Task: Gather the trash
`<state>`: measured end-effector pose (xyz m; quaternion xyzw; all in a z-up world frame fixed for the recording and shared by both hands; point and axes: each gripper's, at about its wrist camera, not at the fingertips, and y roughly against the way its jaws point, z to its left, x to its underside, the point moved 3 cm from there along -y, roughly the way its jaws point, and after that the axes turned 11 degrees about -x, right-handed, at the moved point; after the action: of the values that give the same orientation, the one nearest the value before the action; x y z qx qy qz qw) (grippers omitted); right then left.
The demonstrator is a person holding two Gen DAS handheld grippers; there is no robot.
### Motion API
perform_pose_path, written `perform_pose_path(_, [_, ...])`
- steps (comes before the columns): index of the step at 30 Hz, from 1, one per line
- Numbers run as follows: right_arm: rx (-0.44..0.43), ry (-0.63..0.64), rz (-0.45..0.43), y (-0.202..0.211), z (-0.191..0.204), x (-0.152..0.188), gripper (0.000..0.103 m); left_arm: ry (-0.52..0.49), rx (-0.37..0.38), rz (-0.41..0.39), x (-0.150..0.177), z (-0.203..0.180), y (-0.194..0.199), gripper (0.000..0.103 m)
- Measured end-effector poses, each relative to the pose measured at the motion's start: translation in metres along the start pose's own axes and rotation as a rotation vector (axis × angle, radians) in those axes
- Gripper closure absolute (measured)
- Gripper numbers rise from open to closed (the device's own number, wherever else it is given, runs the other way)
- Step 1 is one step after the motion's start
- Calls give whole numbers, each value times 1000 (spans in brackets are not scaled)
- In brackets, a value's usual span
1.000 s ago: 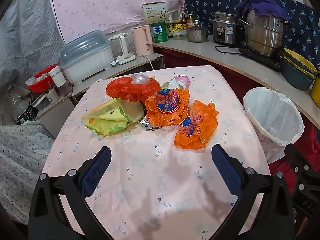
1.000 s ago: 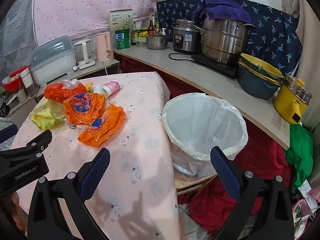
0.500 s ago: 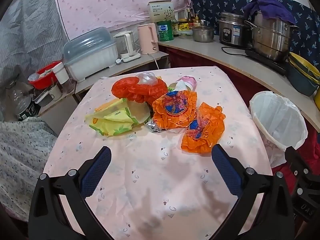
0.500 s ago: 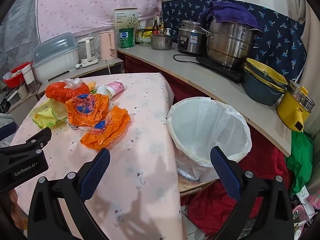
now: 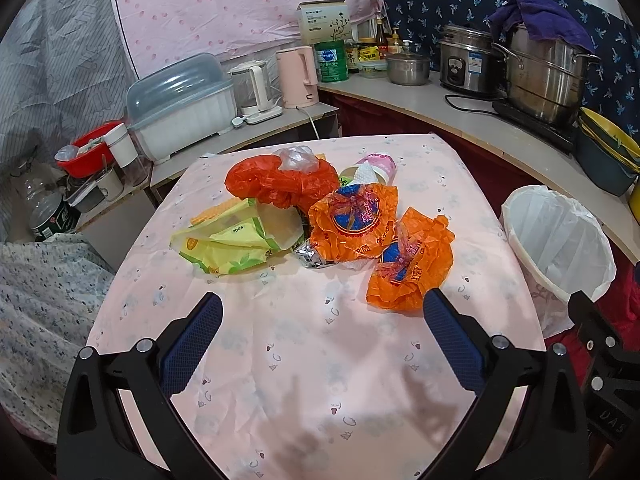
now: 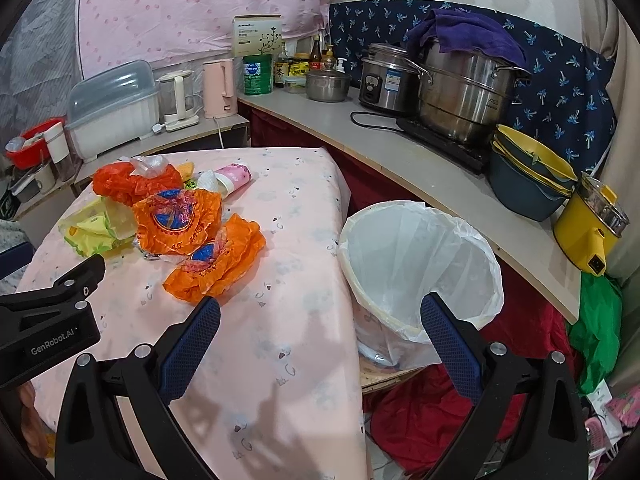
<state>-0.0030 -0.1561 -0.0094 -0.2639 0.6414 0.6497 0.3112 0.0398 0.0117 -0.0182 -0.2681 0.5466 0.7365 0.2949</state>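
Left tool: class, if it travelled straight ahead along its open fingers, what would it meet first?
Probably the pink tablecloth just ahead of the left tool, then the silver foil wrapper at the trash pile's near edge. Depth is unclear in the fisheye view.

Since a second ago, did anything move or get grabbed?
Only the grippers moved: both eased forward toward the trash pile. Nothing was grabbed; the left gripper and right gripper stay open and empty. The orange wrapper, yellow bag and bin stayed put.
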Motion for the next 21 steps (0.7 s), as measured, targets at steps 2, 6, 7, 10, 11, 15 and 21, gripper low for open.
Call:
perform_pose_path(2, [0, 1, 0, 0, 0, 0, 7, 1, 1, 2, 0, 0, -1, 7])
perform_pose_path(6, [-1, 1, 2, 0, 0, 0, 7, 2, 1, 2, 0, 2, -1, 7])
perform_pose_path(7, [-2, 1, 3, 0, 0, 0, 7, 4, 2, 5, -1, 3, -3, 7])
perform_pose_path(10, [0, 2, 2, 0, 1, -1, 7, 5, 4, 5, -1, 4, -4, 7])
perform_pose_path(11, [-1, 1, 2, 0, 1, -1, 7, 3, 4, 5, -1, 5, -5, 7])
perform_pose_path(15, [0, 2, 2, 0, 1, -1, 7, 2, 7, 6, 1, 5, -7, 7])
perform_pose_path(21, [3, -4, 6, 0, 1, 0, 7, -2, 11, 12, 4, 2, -6, 7])
